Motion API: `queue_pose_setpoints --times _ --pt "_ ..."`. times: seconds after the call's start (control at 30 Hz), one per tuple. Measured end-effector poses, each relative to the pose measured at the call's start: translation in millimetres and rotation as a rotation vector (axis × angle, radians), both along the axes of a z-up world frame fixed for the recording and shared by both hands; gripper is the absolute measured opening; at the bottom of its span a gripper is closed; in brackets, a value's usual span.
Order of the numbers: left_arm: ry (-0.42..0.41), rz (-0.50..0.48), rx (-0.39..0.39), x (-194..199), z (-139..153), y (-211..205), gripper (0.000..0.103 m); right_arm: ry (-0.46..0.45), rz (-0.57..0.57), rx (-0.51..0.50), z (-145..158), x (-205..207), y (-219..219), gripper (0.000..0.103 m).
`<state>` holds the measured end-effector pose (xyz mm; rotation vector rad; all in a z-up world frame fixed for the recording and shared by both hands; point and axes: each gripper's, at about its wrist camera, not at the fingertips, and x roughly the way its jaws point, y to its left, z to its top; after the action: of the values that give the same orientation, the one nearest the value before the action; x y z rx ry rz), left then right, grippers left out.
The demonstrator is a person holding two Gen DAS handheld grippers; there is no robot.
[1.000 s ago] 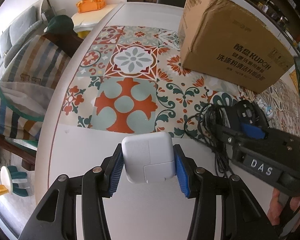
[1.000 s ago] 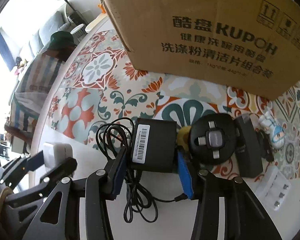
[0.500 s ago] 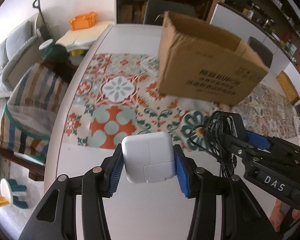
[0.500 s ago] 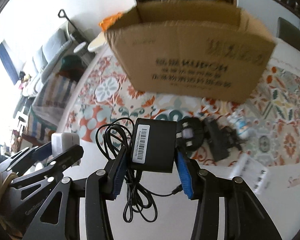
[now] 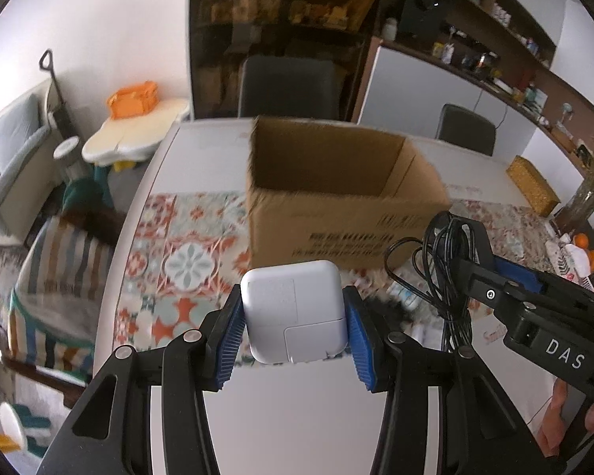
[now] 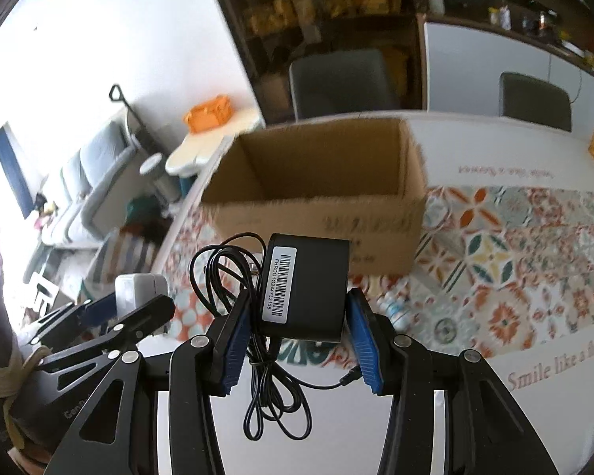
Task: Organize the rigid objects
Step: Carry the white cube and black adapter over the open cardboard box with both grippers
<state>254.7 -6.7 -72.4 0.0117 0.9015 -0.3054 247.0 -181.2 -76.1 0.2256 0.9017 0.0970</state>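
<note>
My left gripper (image 5: 293,330) pinches a white power adapter (image 5: 294,310) between its 2 blue pads (image 5: 230,338), holding it in the air above the near part of the white table (image 5: 297,407). My right gripper (image 6: 297,334) is clamped on a black power adapter (image 6: 303,287), barcode label facing me, with its bundled black cable (image 6: 271,392) dangling in loops below the pads and more loops sticking up at the left. From the left wrist view the right gripper shows at the right edge, cable bunched beside it; from the right wrist view the left gripper sits low at the left with the white adapter in its grip.

Beyond both adapters stands an open cardboard box (image 6: 316,194) on a patterned tile-print mat (image 6: 514,261), its top open and its printed side facing me. I can see no contents in the part of its interior that shows. A few small items lie on the mat near the box's near side, too blurred to identify. 2 dark chairs (image 6: 340,81) stand at the far side of the table.
</note>
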Motion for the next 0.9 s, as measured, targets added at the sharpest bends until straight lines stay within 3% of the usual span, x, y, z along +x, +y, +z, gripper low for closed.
queue_pose_setpoints --times 0.57,0.9 --pt "-0.144 -0.068 0.005 42 74 -33 0.048 -0.138 -0.031 0.014 67 26 -29 0.047" --pt "-0.155 -0.089 0.032 84 87 -49 0.048 -0.145 -0.04 0.01 80 71 -43 0.047"
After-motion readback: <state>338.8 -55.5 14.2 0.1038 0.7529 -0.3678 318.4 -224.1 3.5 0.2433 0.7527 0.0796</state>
